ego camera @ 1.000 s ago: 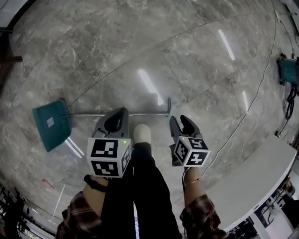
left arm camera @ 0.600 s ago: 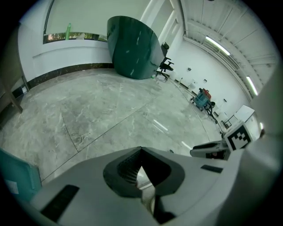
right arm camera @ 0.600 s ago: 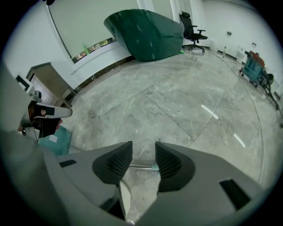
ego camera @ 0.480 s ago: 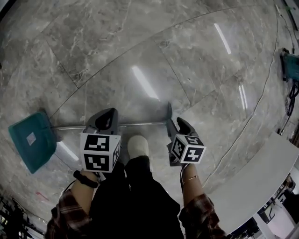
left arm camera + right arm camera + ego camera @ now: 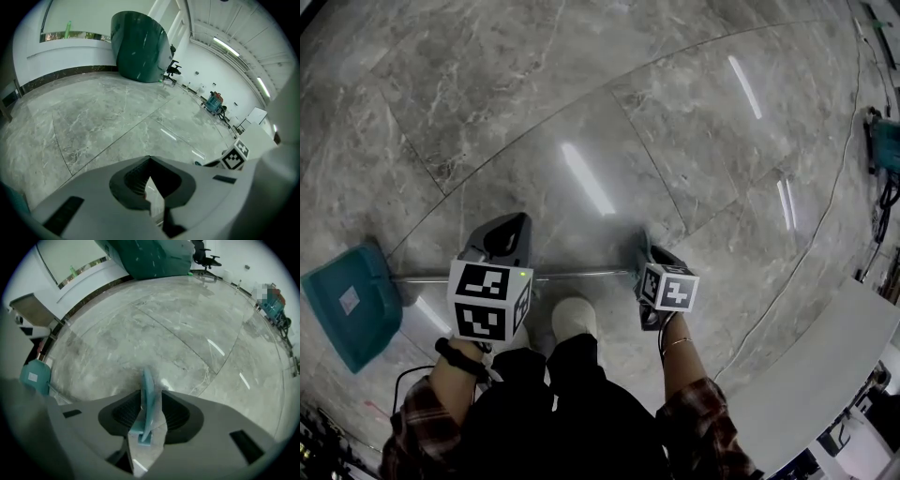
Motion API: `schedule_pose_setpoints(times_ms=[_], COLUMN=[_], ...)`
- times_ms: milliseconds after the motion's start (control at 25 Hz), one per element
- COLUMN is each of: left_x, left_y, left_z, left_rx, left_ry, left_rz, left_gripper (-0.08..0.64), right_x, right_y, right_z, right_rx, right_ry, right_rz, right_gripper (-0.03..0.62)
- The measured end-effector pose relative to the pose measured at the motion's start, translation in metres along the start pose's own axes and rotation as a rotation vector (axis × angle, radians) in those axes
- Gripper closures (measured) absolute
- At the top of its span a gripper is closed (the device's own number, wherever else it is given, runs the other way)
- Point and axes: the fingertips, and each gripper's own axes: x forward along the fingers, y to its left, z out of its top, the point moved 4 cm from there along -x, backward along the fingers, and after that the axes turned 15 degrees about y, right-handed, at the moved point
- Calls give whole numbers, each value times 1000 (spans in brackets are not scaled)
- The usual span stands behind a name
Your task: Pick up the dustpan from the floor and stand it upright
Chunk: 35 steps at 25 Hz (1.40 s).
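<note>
Head view: the dustpan (image 5: 345, 305) lies flat on the marble floor (image 5: 581, 103). Its pan is far out left of the left gripper (image 5: 508, 227), and its metal shaft (image 5: 581, 274) reaches the right gripper (image 5: 645, 258).

Left gripper view: the jaws are closed tip to tip, with nothing between them.

Right gripper view: the jaws seemingly clamp the shaft's teal grip (image 5: 147, 404), which stands between them.

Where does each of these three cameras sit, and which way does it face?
Head view: on the person's head, facing down at the marble floor; shows forearms, legs, a shoe, left hand-held gripper, right hand-held gripper.
Left gripper view: rides the left hand-held gripper, looking along its shut jaws over the floor.
Right gripper view: rides the right hand-held gripper; its jaws hold the dustpan's handle end.
Shared: head and right gripper views both show the teal pan.
</note>
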Motion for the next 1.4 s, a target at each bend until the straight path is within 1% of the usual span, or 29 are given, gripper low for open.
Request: schedule_pose_setpoints(times_ms=[40,120,160,240,320,400,480,520,600,720,800,920,1000,1080,1200,1400], left_x=[0,-1,-1,-2,-4,-7,-11,-13,-17,-30,-42,-62,-77,-94,-125,-185], left_y=[0,0,1,1,2,4,7,8,7,1,-4,-15,-22,-28,-36,-49], left_z=[3,7,8,6,2,-2,-5,-6,-7,-5,-3,-1,3,10,20,38], left_rx=[3,12,15,22,30,27,10,1,-15,-29,-32,-40,-41,-38,-42,-60], left_ry=[-7,-19,-22,-18,-11,-9,-10,-8,-4,-7,-11,-8,-6,-10,-19,-35], left_rz=[-2,-3,-4,-6,-7,-6,-5,-4,-7,-18,-23,-33,-40,-44,-45,-37], left_gripper=[558,559,560,558,560,558,560,558,558,559,559,560,558,559,560,558], right_x=[2,3,3,3,3,4,3,-3,-21,-33,-50,-85,-106,-123,-141,-209], right_y=[0,0,1,3,3,2,4,8,15,13,18,30,34,35,28,39], right_z=[-3,-5,-5,-6,-8,-8,-9,-9,-7,-6,-5,3,4,4,-5,-3], right_rx=[-13,-45,-38,16,54,52,60,75,92,32,44,-6,-8,25,116,191], right_ry=[16,-3,-16,-17,-8,-7,-6,3,32,19,18,-18,-27,-39,-58,-84], right_rz=[-22,-57,-59,-37,-25,-30,-10,4,-8,-23,-22,-18,-9,-6,14,46], right_gripper=[443,453,460,518,520,520,520,520,520,520,520,520,520,520,516,506])
